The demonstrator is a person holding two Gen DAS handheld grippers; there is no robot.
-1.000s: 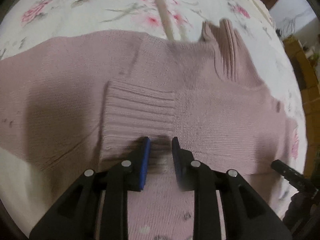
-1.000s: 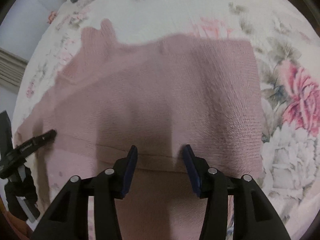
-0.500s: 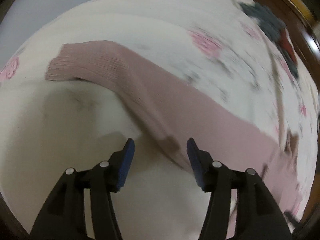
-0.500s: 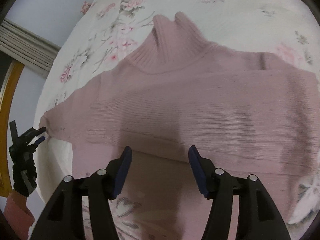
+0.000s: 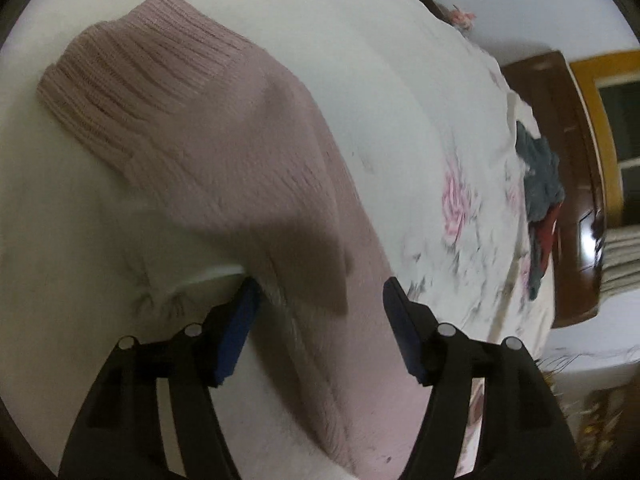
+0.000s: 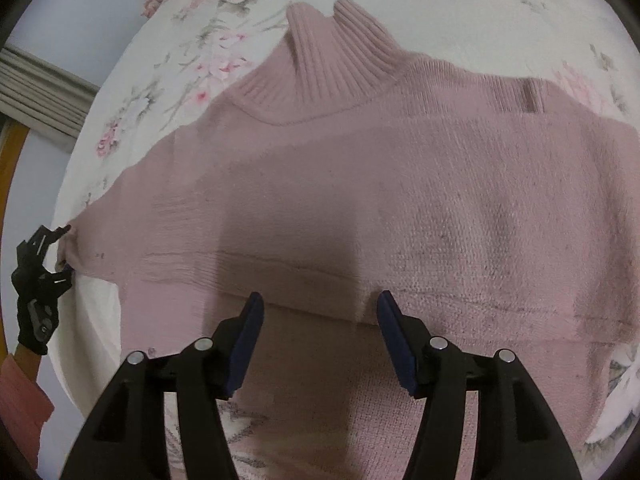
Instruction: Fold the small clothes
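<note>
A floral bedsheet (image 5: 460, 208) carries a grey-and-red cloth heap (image 5: 540, 196) beside a wooden headboard (image 5: 568, 168).

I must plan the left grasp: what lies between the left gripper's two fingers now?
In the left wrist view, the pink sweater's sleeve runs through the open left gripper.

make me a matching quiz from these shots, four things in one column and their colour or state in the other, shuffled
Things:
1. sweater
2. sleeve cuff
3. right gripper
4. bedsheet

Colour or state:
A. white with pink flowers
B. open, above the sweater body
C. ribbed, at the end of the outstretched sleeve
D. dusty pink knit, spread flat with the collar away from the camera

Pairs: 1-D, 2-C, 3-B, 4-A
</note>
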